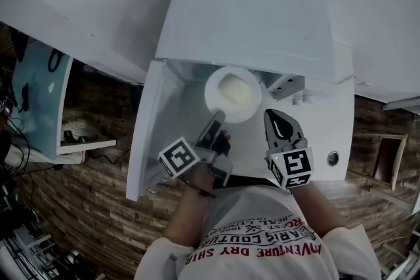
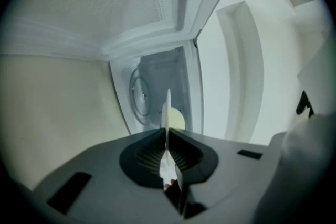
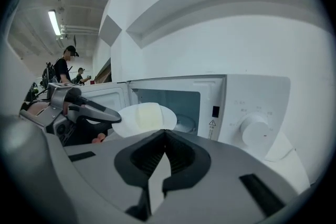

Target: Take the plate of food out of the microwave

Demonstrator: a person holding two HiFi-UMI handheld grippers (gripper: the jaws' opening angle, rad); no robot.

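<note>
Between the closed fingers of the left gripper (image 1: pixel 216 119) is the near rim of the plate (image 1: pixel 232 94), a round white one carrying a pale yellow, smooth, flattish portion of food (image 1: pixel 237 92). The plate sits level at the mouth of the open microwave (image 1: pixel 249 23), reaching away from the fingertips toward the cavity. In the left gripper view the fingers (image 2: pixel 178 147) pinch the rim, and the plate (image 2: pixel 168 105) shows edge-on as a thin white line with the food (image 2: pixel 177 119) just to its right. Beyond the fingertips lies the round turntable (image 2: pixel 140 94), with nothing on it. To the right of that grip, the right gripper (image 1: pixel 278 116) has its dark ribbed fingers brought together with nothing between them, and the plate lies just past and to the left of their tips. Farther right of those tips, the white control panel has a round knob (image 3: pixel 253 129) and a small triangular warning label (image 3: pixel 212 124); its fine print is too small to read. The door (image 1: pixel 147 134) hangs open to the left of both grippers. Behind the fingers, the person's white shirt (image 1: pixel 262 239) bears red lettering, upside down, including "ADVENTURE DRY".
</note>
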